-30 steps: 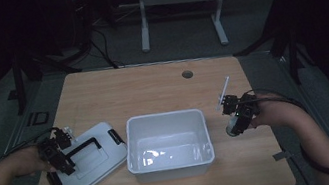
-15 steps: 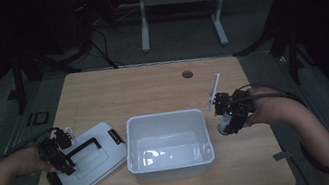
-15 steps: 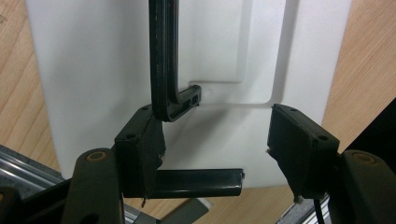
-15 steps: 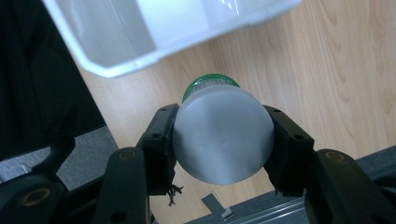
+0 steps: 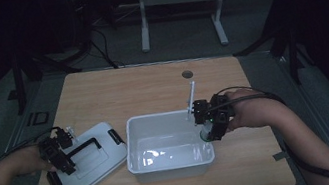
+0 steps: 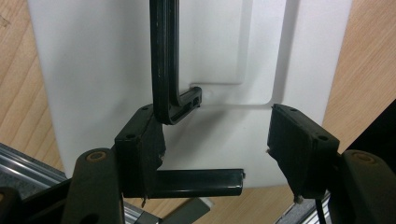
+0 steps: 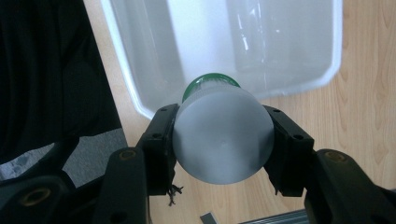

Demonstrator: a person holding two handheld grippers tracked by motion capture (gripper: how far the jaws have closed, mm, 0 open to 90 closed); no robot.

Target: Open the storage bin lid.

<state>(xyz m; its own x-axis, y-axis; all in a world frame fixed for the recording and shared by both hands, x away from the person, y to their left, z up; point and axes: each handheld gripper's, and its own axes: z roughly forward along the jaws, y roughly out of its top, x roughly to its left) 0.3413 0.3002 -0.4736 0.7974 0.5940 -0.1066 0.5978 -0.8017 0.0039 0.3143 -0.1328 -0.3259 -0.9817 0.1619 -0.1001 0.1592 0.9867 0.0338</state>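
A white lid (image 5: 94, 161) with a black handle (image 5: 84, 147) lies flat at the table's front left. My left gripper (image 5: 60, 158) hovers over its left end. In the left gripper view the open jaws of the left gripper (image 6: 212, 112) straddle the lid (image 6: 93, 70); the left jaw rests against the bend of the handle (image 6: 163, 60) and the right jaw stands clear. My right gripper (image 5: 208, 127) is shut on a white-capped container with a green band (image 5: 206, 136), held over the right rim of the empty white bin (image 5: 130, 128). The container (image 7: 222, 140) sits between both pads of the right gripper (image 7: 219, 114).
The wooden table (image 5: 141, 86) has a round cable hole (image 5: 187, 74) at the back. A thin white rod (image 5: 192, 95) rises from the right gripper. Dark floor and stand legs lie beyond the far edge.
My right gripper has carried the container left and upward, from beside the bin to over its right rim. The left gripper and the lid have stayed put.
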